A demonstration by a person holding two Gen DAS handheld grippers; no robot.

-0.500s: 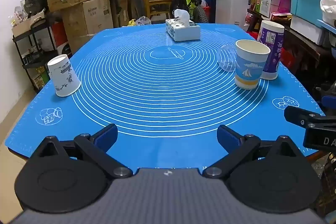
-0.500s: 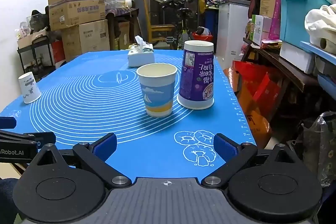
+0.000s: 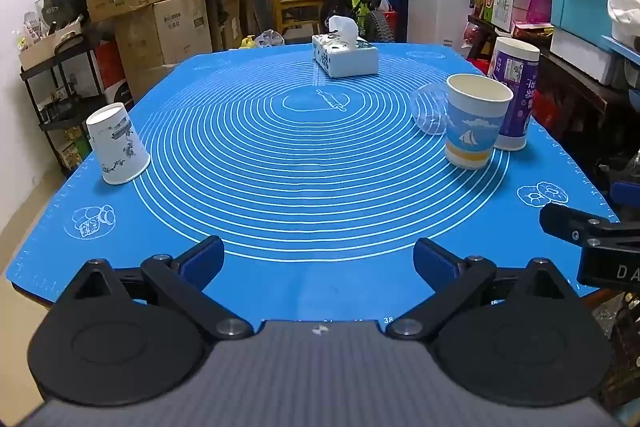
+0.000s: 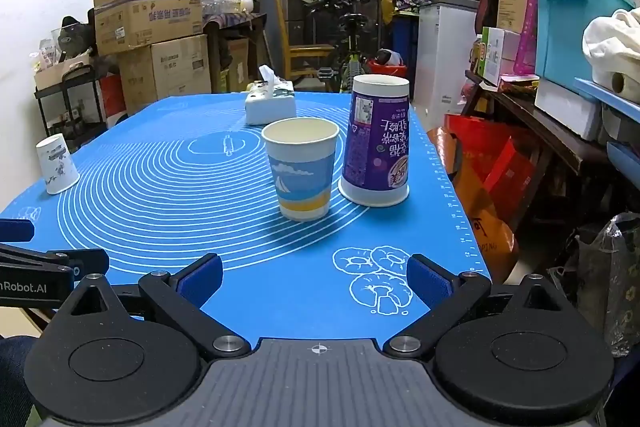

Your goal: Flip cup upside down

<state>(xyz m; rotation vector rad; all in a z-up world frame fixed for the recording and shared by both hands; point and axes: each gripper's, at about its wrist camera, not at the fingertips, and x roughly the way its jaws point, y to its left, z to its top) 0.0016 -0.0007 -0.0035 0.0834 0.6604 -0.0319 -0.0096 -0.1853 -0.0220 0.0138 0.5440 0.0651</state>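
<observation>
1. Left wrist view: the left gripper (image 3: 318, 259) hangs over the near edge of the blue mat (image 3: 320, 267), jaws spread wide and empty. The sailboat cup (image 3: 474, 123), the one still mouth-up, stands at about two o'clock. Just beside it are a purple cup (image 3: 516, 99), already mouth-down, and a clear cup (image 3: 430, 109) lying behind it. A white cup (image 3: 116, 147) sits inverted at ten o'clock; a tissue box (image 3: 346, 57) is at twelve.

2. Right wrist view: the right gripper (image 4: 316, 281) is likewise released and holds nothing. The sailboat cup (image 4: 302, 169) stands at twelve o'clock, directly ahead, so this gripper seems lined up to take it. Its neighbour, the purple cup (image 4: 376, 143), leaves little room on that side.
</observation>
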